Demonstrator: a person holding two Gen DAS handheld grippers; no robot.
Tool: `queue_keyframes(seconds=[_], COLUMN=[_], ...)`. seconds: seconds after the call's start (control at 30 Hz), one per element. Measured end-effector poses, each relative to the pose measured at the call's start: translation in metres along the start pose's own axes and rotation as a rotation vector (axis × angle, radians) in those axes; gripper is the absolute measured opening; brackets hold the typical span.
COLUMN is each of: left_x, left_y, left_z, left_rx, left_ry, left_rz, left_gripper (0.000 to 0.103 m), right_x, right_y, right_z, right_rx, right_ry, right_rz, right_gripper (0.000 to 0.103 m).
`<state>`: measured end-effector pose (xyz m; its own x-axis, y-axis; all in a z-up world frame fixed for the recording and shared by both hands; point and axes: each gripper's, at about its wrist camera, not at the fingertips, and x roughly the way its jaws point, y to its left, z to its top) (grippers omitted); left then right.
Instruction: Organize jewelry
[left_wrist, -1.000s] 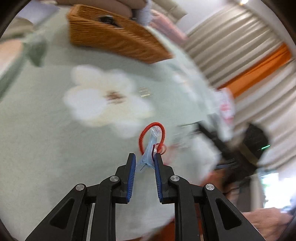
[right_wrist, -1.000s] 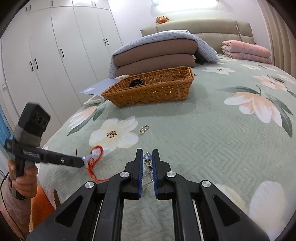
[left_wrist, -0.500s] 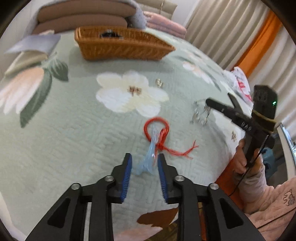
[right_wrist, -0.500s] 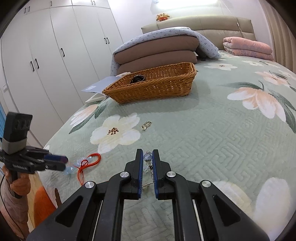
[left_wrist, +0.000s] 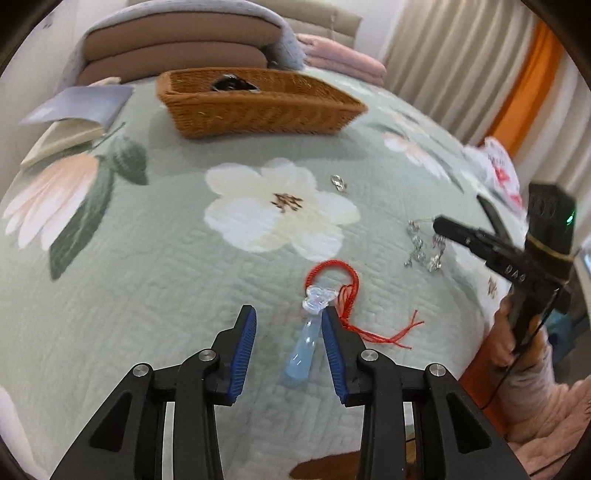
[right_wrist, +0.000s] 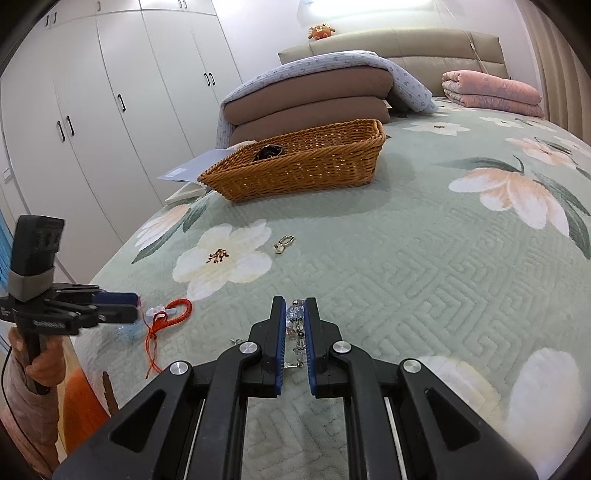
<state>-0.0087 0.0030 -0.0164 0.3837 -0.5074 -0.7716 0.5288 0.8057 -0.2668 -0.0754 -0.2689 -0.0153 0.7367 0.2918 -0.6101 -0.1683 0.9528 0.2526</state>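
Jewelry spread on a bed (right_wrist: 424, 280)
Wicker basket (left_wrist: 258, 107) holds a dark item (left_wrist: 231, 83). Left hand-held gripper (left_wrist: 289, 316), jaws just opened, straddles the released blue pendant (left_wrist: 308, 334); right hand-held gripper (right_wrist: 295, 309) pinches a beaded bracelet (right_wrist: 296, 314).

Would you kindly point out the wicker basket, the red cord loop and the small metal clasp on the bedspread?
wicker basket (right_wrist: 295, 173): right wrist view, front woven wall.
red cord loop (left_wrist: 334, 264): left wrist view, top of the loop.
metal clasp (right_wrist: 284, 243): right wrist view, its middle.
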Motion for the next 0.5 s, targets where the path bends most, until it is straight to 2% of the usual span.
queue_keyframes(seconds=[0.07,0.1,0.17,0.27,0.43,0.47,0.5], left_x=[-0.014,-0.018,-0.021,-0.009,0.015,0.016,0.016], left_y=[0.002,0.001,-0.007,-0.018,-0.030,-0.031,-0.031], left_z=[-0.007,-0.011,-0.016,-0.017,-0.020,-0.020,-0.019], left_rx=[0.008,0.022,0.061,0.104,0.145,0.145,0.135], left_ry=[-0.029,-0.039,-0.044,-0.022,0.020,0.009,-0.001], left_rz=[-0.068,-0.072,-0.026,0.089,0.109,0.120,0.116], left_gripper=[0.038,0.038,0.038,0.038,0.037,0.035,0.022], right_x=[0.000,0.001,0.003,0.005,0.000,0.000,-0.001], right_y=[0.001,0.001,0.003,0.005,0.002,-0.001,-0.004], right_z=[0.000,0.000,-0.001,-0.002,-0.003,-0.003,-0.002], right_rx=[0.000,-0.001,0.000,-0.005,-0.003,0.005,0.017], right_ry=[0.001,0.002,0.008,0.015,-0.006,-0.005,-0.005], right_rz=[0.003,0.005,0.010,0.010,-0.011,-0.007,0.000], right_gripper=[0.012,0.012,0.012,0.012,0.012,0.012,0.012])
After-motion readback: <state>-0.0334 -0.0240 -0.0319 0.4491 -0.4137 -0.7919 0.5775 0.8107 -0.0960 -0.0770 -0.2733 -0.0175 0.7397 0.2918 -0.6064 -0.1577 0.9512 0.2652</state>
